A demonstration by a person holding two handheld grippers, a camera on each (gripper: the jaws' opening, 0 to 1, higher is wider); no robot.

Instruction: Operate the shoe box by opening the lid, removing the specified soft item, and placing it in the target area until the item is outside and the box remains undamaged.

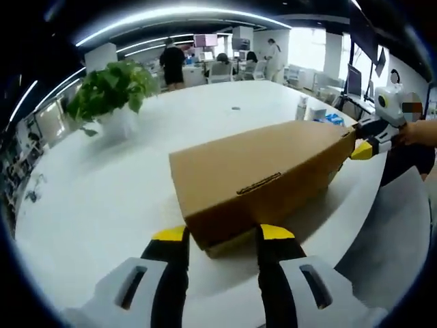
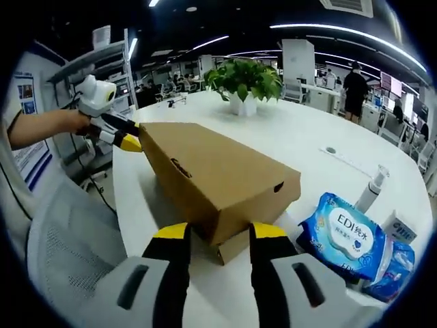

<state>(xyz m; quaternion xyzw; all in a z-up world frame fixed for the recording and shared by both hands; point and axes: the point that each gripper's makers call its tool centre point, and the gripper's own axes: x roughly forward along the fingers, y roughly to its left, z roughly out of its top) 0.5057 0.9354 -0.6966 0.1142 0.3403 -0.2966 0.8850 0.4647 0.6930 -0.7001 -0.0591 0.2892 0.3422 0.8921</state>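
Bracketing the closed box (image 1: 263, 179) end to end, both grippers, left (image 1: 222, 234) and right (image 2: 210, 230), are standing open, jaws straddling the corners, likely readying a lid lift.

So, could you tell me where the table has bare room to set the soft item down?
The white table is bare between the shoe box and the potted plant, and beyond the box. It is crowded beside the wipes pack and the spray bottle.
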